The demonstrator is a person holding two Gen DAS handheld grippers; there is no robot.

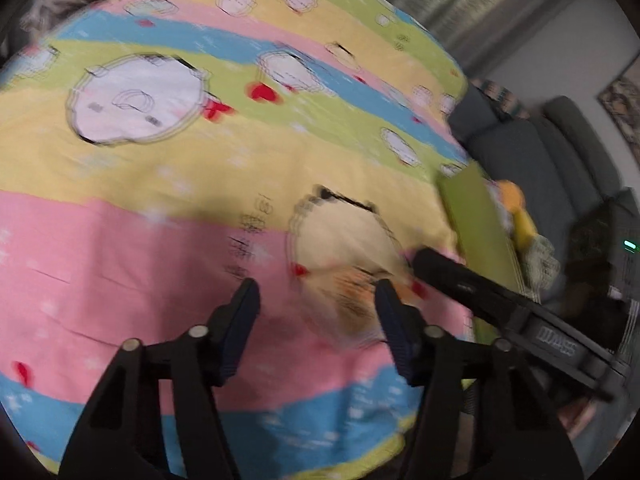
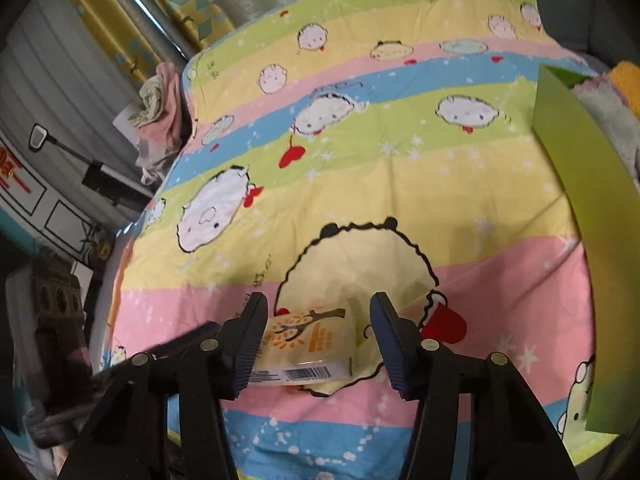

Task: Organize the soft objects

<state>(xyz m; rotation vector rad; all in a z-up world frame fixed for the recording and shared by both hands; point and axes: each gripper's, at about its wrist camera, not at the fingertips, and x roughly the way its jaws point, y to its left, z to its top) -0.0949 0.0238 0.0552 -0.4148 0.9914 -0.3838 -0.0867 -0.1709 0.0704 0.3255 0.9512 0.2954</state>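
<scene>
A pale yellow tissue pack [image 2: 310, 344] with an orange tree print lies on the striped cartoon bedsheet [image 2: 360, 168]. My right gripper [image 2: 318, 338] is open, its jaws on either side of the pack, just above it. In the blurred left wrist view the pack [image 1: 352, 300] lies near my open, empty left gripper [image 1: 316, 316], mostly by the right finger. The right gripper's black body [image 1: 500, 304] reaches in from the right. A green box [image 2: 580, 200] at the right holds soft things, among them an orange one [image 2: 628, 80].
A heap of pink and pale cloths [image 2: 160, 120] lies at the bed's far left edge. A grey sofa [image 1: 540, 152] stands beyond the bed. Curtains [image 2: 160, 8] hang at the back. Clutter sits on the floor at the left [image 2: 52, 320].
</scene>
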